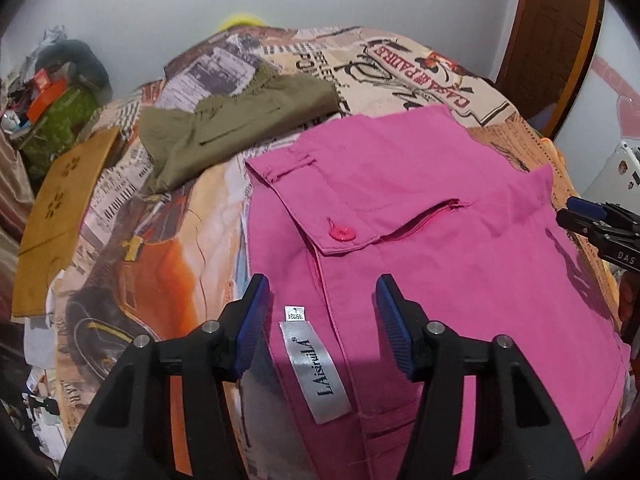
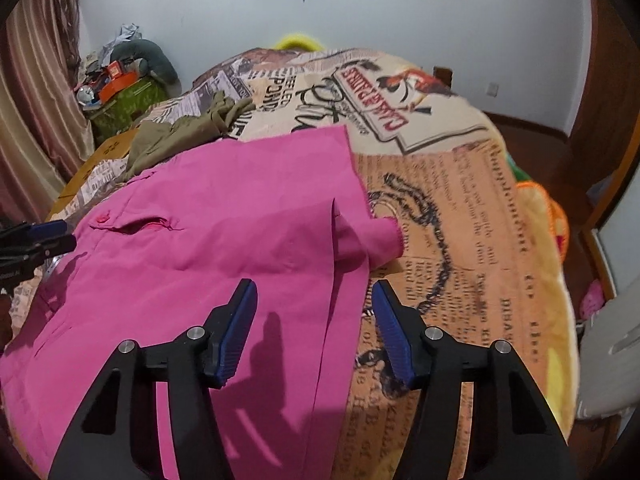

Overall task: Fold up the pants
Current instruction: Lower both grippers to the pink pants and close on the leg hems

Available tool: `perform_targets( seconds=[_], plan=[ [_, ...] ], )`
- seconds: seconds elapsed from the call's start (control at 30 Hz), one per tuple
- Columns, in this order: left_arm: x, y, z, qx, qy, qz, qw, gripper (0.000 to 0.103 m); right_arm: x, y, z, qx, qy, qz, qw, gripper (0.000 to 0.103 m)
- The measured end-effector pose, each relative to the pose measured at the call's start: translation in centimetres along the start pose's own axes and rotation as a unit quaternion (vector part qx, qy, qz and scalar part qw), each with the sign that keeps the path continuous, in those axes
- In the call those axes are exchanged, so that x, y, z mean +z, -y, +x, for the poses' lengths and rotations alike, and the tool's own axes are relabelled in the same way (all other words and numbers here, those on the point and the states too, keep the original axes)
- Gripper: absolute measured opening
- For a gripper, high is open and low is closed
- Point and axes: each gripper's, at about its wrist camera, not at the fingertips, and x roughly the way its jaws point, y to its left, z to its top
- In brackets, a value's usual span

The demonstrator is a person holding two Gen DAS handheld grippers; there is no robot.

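Note:
Pink pants (image 1: 432, 248) lie on a printed bedspread (image 1: 192, 240), folded over, with a pink button (image 1: 341, 234), a zip fly and a silver brand label (image 1: 316, 372) showing at the waist. My left gripper (image 1: 322, 300) is open and empty just above the waistband and label. My right gripper (image 2: 314, 308) is open and empty above the pants' right edge (image 2: 340, 280), where a small fold of fabric (image 2: 380, 240) sticks out. The right gripper also shows at the right edge of the left wrist view (image 1: 592, 220); the left gripper shows at the left edge of the right wrist view (image 2: 36, 236).
Olive green pants (image 1: 224, 128) lie crumpled on the bed behind the pink ones. A brown cardboard sheet (image 1: 60, 208) rests at the bed's left edge. Cluttered boxes (image 1: 56, 96) stand at the far left by a curtain (image 2: 36, 100). A wooden door (image 1: 556, 36) is at far right.

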Motion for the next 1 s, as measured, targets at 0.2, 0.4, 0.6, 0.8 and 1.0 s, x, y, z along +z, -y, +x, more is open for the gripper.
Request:
perform_targets(
  seconds=[0.2,0.4,0.6,0.8,1.0],
  plan=[
    [0.0,-0.4,1.2,-0.035,-0.029,-0.019,0.9988,0.052,0.2,0.6,1.6,0.025,-0.025,0.007,0.999,0.047],
    [0.4,0.1,1.6,-0.052,-0.044,-0.017,0.9975,0.032,0.3,0.9,2.7,0.04,-0.045,0.013,0.998,0.037],
    [0.7,0.5,1.6,-0.052,-0.043,-0.012,0.9977,0.01,0.5,0.5,2.9,0.037,-0.048,0.002,0.998,0.02],
    [1.1,-0.2,0.6,-0.06,-0.005,-0.01,0.9981,0.004,0.4,0.3,1.9,0.033,-0.019,-0.004,0.999,0.005],
    [1.2,-0.5,1.3,-0.029,-0.016,0.001,0.9995,0.004,0.0,-0.4,1.2,0.008,-0.015,-0.032,0.999,0.004]
  ],
)
